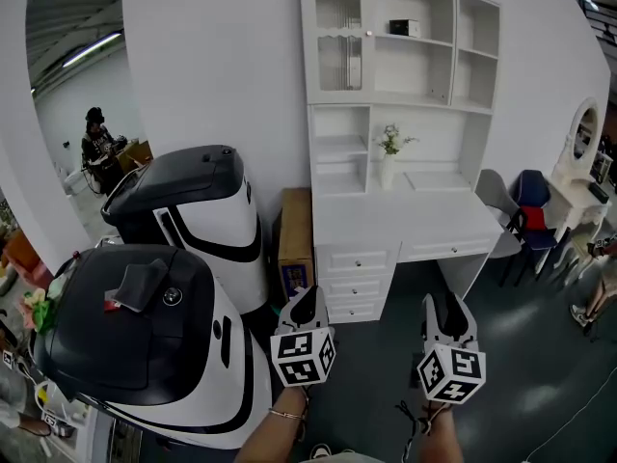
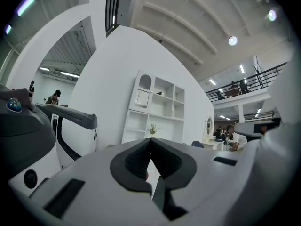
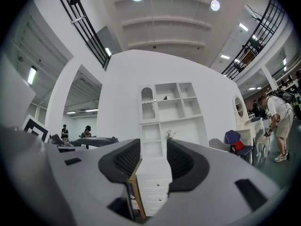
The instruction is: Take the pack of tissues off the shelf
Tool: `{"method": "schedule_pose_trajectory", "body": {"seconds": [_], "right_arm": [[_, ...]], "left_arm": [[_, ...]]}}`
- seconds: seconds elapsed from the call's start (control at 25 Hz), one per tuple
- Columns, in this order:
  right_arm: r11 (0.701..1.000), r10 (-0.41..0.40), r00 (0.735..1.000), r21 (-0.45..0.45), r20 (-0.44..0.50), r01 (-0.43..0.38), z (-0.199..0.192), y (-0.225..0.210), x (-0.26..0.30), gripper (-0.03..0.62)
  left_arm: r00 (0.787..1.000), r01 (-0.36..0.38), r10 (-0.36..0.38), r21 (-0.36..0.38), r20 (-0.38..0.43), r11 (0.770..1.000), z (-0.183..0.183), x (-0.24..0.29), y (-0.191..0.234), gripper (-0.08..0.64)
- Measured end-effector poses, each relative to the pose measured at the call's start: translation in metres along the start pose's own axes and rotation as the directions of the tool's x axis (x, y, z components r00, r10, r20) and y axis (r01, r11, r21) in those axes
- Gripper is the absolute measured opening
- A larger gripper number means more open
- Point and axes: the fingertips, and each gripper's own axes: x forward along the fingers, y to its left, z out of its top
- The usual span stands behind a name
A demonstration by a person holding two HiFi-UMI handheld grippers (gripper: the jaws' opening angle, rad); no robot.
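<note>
Left gripper [image 1: 306,292] is idling closed, empty; right gripper [image 1: 446,302] is waiting parted, empty, readying for what is probably the pack of tissues [image 1: 403,27] sitting on the far upper shelf [image 1: 434,39].

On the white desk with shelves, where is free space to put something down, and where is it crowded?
The desktop is bare from the flower vase rightward to its edge. The shelf beside the tissue pack also looks free. Crowded: left of the desktop, a cardboard box stands squeezed between it and the black-and-white machine.
</note>
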Motion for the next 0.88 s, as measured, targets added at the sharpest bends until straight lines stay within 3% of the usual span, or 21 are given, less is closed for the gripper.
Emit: {"method": "schedule_pose_trajectory", "body": {"seconds": [0.24,0.48,0.88], "right_arm": [[1.0,-0.023,0.999,-0.002,-0.024,0.023,-0.008,0.0,0.004,0.301],[0.998,-0.057,0.998,-0.011,-0.032,0.057,-0.012,0.0,0.009,0.388],[0.995,-0.103,0.994,-0.008,-0.046,0.103,-0.025,0.004,0.012,0.417]], "left_arm": [[1.0,-0.007,0.007,-0.003,0.002,1.0,0.0,-0.001,0.009,0.015],[1.0,-0.012,0.012,0.0,0.0,1.0,0.0,0.0,0.02,0.015],[1.0,0.004,-0.004,0.013,0.003,1.0,-0.001,0.006,0.039,0.015]]}}
